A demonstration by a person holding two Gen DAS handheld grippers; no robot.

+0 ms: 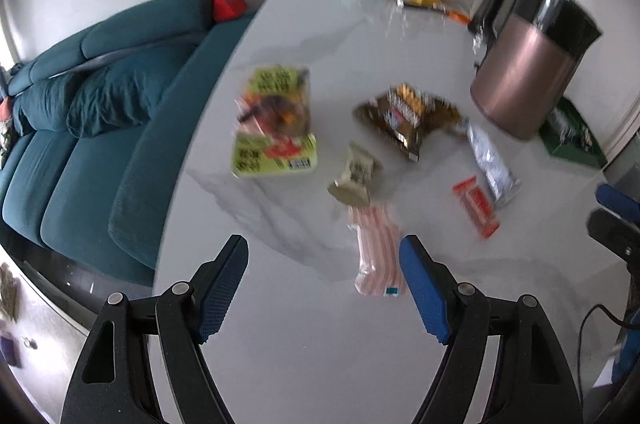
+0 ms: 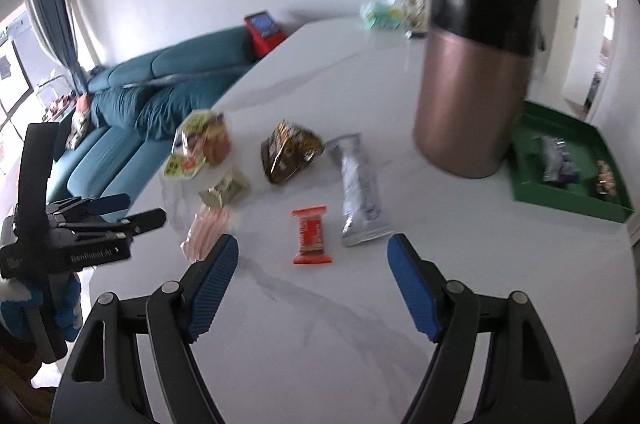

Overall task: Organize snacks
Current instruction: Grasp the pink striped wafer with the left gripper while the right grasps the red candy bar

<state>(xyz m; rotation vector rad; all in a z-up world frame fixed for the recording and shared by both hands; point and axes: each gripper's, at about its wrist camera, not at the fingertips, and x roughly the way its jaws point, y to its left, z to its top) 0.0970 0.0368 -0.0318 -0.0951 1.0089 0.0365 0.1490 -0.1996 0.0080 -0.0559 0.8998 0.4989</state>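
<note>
A white marble-look table [image 2: 320, 344] carries a copper-and-black cylindrical bin [image 2: 472, 80], a green tray [image 2: 560, 200] beside it, and scattered snack packets [image 2: 312, 236]. Both the left gripper [image 1: 322, 248] and right gripper [image 2: 312, 248] hover above them, jaws apart and empty.

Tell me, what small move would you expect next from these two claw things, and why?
Probably the right gripper lowers onto the orange-red bar. Its jaws stand open and empty, the bar lies flat just ahead between them, and the green tray past the copper bin already holds a few snacks.
</note>
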